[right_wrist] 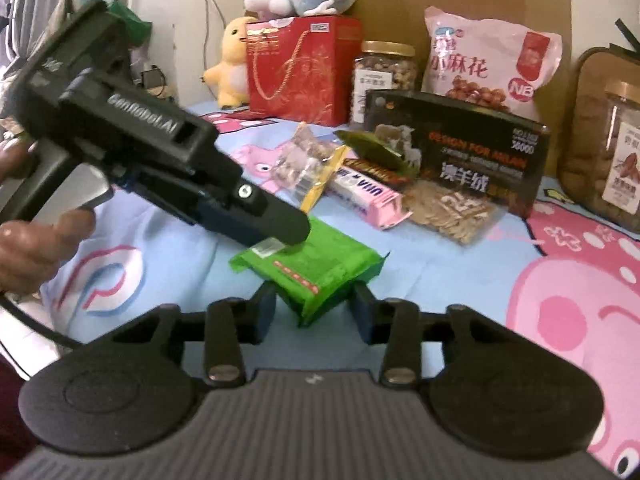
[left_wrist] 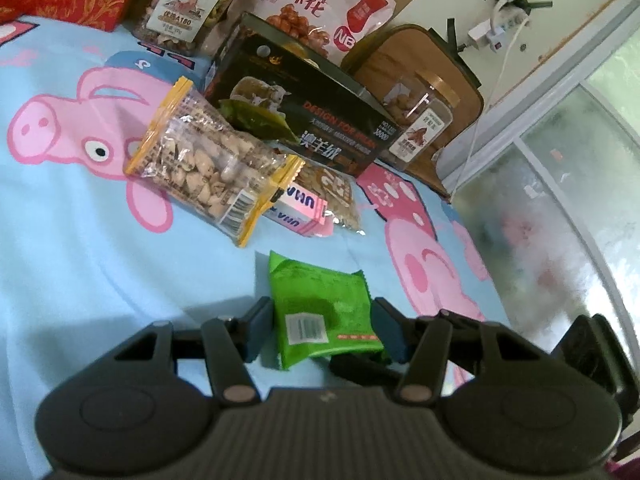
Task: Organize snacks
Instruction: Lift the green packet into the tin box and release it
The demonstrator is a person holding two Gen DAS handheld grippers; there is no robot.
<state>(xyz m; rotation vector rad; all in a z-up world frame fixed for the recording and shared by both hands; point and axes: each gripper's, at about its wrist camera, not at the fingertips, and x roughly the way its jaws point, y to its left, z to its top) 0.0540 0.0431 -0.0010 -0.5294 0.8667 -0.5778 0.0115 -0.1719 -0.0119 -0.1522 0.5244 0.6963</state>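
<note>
A green snack packet [left_wrist: 320,300] lies on the blue cartoon-pig bedsheet [left_wrist: 100,280]. My left gripper [left_wrist: 324,320] is shut on it, with a blue pad against each long side. In the right wrist view the left gripper [right_wrist: 280,228] comes in from the left, held by a hand [right_wrist: 24,240], with its black finger over the far end of the green packet [right_wrist: 320,264]. My right gripper [right_wrist: 314,304] straddles the packet's near corner. Its fingertips stand right beside the edges, but I see no firm press.
Behind the packet lie a clear bag of nuts [left_wrist: 200,160], a pink bar [right_wrist: 364,196], a bag of seeds [right_wrist: 452,208] and a black box [right_wrist: 460,152]. Jars [right_wrist: 384,76], a pink snack bag [right_wrist: 488,60] and a red gift box [right_wrist: 300,68] line the back. A glass door [left_wrist: 560,200] borders the bed.
</note>
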